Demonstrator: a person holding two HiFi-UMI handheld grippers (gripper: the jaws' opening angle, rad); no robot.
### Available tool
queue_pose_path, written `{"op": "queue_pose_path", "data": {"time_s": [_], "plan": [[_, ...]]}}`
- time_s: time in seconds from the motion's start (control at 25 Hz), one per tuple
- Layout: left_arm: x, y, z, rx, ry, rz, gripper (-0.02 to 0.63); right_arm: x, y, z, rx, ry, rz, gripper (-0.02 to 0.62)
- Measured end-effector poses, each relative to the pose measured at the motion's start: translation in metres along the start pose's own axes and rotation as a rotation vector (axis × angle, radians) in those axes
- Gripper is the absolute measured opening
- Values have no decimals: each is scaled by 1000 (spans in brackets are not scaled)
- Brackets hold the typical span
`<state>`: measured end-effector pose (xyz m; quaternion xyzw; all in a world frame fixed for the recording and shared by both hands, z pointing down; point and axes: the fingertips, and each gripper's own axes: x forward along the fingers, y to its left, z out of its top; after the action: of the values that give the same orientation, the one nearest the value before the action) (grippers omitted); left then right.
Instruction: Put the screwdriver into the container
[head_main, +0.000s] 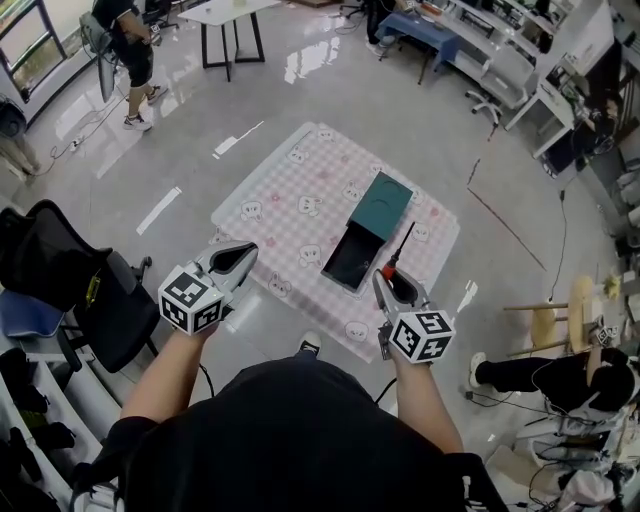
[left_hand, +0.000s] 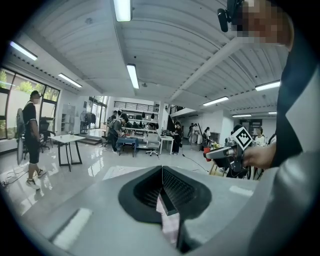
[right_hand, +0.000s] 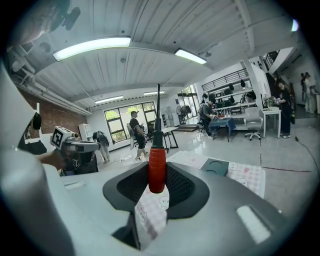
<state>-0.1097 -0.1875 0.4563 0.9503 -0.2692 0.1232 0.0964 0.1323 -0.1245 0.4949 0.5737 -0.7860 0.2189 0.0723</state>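
R gripper (head_main: 386, 283) clamped on screwdriver (right_hand: 156, 167) handle, shaft pointing fwd at open container (head_main: 350, 262) on mat (head_main: 300, 205), just ahead, prob. well below. L gripper (head_main: 245, 252) closed, empty, further off.

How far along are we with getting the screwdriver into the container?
Done: the screwdriver is picked up, clamped by its red handle in the right gripper. The container lies open on the mat, with nothing visible inside. In hand: the tool is held in the air beside the container. Left: lower it in and release. The left gripper is shut and empty.
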Motion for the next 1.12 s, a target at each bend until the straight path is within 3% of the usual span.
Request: {"op": "queue_pose_path", "data": {"time_s": [1.12], "plan": [[100, 36, 39, 12, -13, 23, 4, 63, -74, 6, 38, 93, 79, 135]]}}
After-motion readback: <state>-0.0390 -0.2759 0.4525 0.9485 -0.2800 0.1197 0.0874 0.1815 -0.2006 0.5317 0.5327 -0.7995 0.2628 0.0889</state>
